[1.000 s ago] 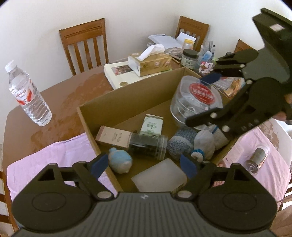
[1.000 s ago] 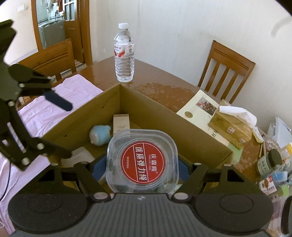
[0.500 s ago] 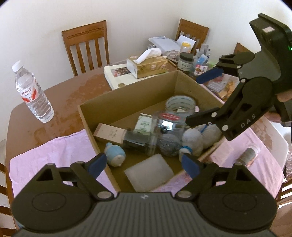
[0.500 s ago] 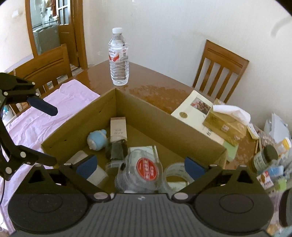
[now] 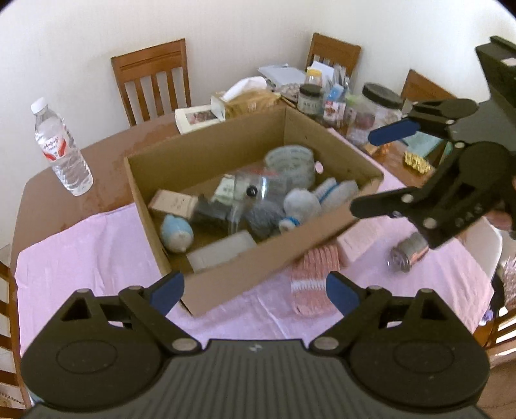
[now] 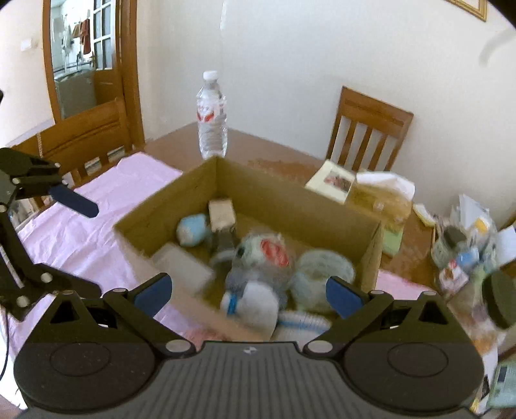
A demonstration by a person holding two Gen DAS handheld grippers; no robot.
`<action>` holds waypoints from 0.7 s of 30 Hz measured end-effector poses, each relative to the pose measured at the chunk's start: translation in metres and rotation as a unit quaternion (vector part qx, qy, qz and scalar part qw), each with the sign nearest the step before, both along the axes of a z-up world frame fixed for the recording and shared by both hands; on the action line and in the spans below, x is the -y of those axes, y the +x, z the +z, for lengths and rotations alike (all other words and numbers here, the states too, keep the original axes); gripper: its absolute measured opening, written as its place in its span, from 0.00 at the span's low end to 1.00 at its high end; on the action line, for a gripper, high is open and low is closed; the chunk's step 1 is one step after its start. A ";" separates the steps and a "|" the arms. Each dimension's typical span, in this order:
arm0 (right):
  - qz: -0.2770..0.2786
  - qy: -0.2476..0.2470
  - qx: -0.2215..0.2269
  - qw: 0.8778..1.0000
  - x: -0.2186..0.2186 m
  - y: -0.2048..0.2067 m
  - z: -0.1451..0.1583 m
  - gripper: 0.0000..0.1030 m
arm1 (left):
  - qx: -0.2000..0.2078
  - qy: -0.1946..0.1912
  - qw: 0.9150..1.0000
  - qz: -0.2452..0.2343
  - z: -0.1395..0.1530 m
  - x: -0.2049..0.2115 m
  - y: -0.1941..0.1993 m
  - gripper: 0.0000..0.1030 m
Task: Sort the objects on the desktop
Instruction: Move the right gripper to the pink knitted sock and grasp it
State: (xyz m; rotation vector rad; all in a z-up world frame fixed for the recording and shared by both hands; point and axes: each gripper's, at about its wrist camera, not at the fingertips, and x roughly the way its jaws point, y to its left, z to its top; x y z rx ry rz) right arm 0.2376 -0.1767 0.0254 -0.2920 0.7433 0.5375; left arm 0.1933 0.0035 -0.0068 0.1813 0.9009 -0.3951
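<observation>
While the left hand-held gripper (image 5: 254, 288) was opening on nothing and the right hand-held gripper (image 6: 246, 295) gaped empty, the box (image 5: 258, 267) mid-tabletop held sorted things, so the sock (image 5: 314, 280) beside it likely needed grasping next.

A wooden chair (image 5: 154, 80) stood against the white wall (image 5: 96, 29) at the upper left of the left wrist frame. In the right wrist frame, a wood-framed glass door (image 6: 87, 54) filled the upper left, with another chair (image 6: 367, 129) at right.
</observation>
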 end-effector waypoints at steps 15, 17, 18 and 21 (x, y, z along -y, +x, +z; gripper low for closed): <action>0.002 -0.015 -0.038 0.999 -0.015 -0.054 -0.057 1.00 | -0.013 -0.001 0.999 0.031 -0.021 -0.005 -0.024 0.92; 0.000 -0.013 -0.047 0.999 -0.017 -0.058 -0.067 1.00 | -0.020 0.002 0.999 0.036 -0.025 -0.006 -0.026 0.92; -0.001 -0.012 -0.053 0.999 -0.018 -0.059 -0.072 1.00 | -0.022 0.004 0.999 0.037 -0.026 -0.006 -0.027 0.92; -0.002 -0.009 -0.063 0.998 -0.022 -0.060 -0.083 1.00 | -0.026 0.004 0.999 0.042 -0.030 -0.008 -0.029 0.92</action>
